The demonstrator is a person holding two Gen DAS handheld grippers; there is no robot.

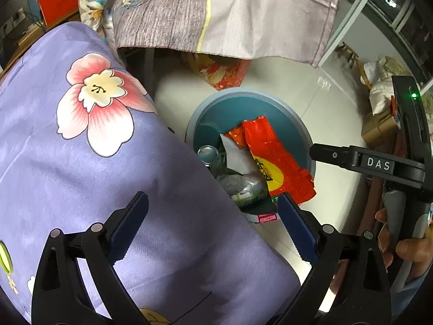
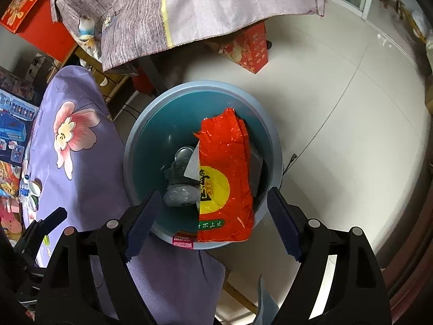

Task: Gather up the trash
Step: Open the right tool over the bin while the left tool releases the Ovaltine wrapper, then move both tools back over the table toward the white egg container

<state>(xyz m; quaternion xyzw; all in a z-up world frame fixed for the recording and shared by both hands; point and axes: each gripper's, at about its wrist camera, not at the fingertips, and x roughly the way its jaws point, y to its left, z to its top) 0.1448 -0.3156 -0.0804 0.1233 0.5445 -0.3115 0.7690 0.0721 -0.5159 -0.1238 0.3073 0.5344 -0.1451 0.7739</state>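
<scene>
1. The right hand-held gripper (image 2: pixel 212 223) hangs above the blue trash bin (image 2: pixel 135 140), its fingers spread wide with nothing between them.
2. Straight ahead of it, a red wrapper (image 2: pixel 226 168) leans in the bin, its lower end lying over the near rim; it bears a yellow disc with Chinese characters and a green strip reading "不上火".
3. A pink label (image 2: pixel 184 241) on the near rim reads "FASHION".
4. The left hand-held gripper (image 1: pixel 212 226) is also spread wide and empty, over the purple floral cloth (image 1: pixel 81 162) covering the tabletop.
5. "DAS" (image 1: pixel 378 164) is printed on the right device, seen to its right.
6. A can (image 1: pixel 207 154) and crumpled plastic (image 1: pixel 240 184) lie inside the bin.
</scene>
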